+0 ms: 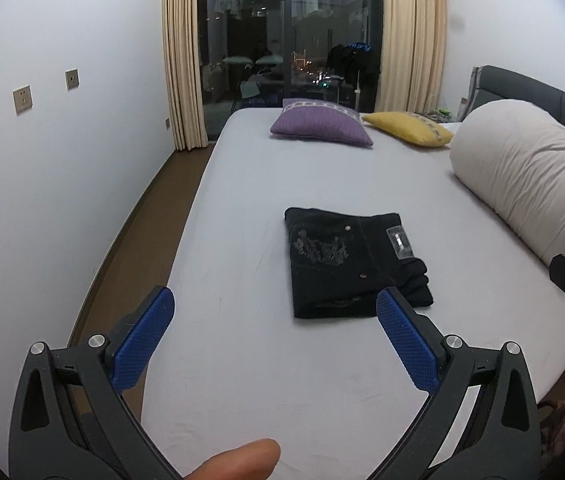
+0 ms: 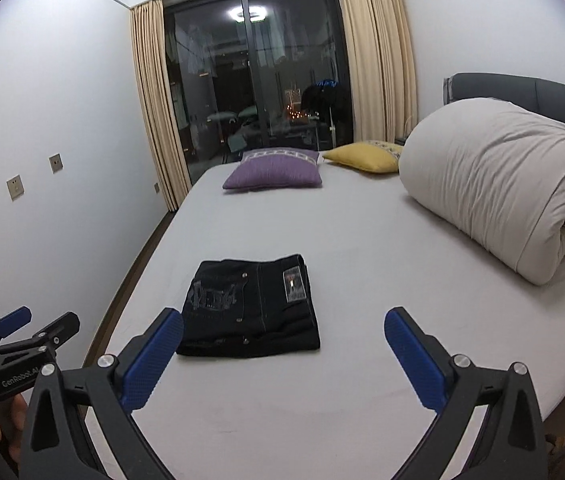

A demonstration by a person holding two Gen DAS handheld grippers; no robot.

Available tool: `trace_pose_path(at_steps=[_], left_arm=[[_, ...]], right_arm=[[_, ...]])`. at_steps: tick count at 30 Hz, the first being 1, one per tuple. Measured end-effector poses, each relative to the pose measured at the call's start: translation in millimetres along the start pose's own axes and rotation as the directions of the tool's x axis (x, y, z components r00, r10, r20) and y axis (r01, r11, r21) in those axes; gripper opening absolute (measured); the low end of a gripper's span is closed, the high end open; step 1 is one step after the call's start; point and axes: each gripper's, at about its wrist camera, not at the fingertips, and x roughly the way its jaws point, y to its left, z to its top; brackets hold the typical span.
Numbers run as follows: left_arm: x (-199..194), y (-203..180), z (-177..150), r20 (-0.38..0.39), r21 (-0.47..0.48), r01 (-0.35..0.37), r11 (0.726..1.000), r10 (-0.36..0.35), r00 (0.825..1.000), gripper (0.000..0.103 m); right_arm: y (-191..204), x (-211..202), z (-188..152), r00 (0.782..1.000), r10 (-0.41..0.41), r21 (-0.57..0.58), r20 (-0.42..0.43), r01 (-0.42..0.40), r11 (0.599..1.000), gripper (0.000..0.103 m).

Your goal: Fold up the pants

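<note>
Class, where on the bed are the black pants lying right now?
The folded black pants lie flat on the grey bed, nearer its foot than the purple pillow, left of the rolled duvet.

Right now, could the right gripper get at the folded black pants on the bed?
Probably yes: the right gripper is open and empty, and only bare bed sheet lies between it and the pants.

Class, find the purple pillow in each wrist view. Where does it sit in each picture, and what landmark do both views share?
Left wrist view: the purple pillow lies above centre, at the far end of the bed, left of the yellow pillow.
Right wrist view: the purple pillow lies near the middle, above the folded black pants.
Shared landmark: the dark window behind it.
</note>
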Motion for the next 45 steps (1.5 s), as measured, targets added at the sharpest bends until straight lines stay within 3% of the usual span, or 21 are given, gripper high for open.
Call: trace_pose_path(at_steps=[12, 45], left_arm=[[29.6, -5.1, -8.8, -0.047, -0.003, 0.020, 1.000, -0.020, 0.999, 0.103], [58.2, 3.6, -15.1, -0.095, -0.008, 0.032, 0.999, -0.033, 0.995, 0.103]], right_arm=[[10.7, 6.1, -10.0, 0.998, -0.006, -0.050, -0.055, 0.003, 0.999, 0.103], [5.7, 10.8, -19.0, 0.994, -0.002, -0.074, -0.110, -0.006, 0.997, 0.103]])
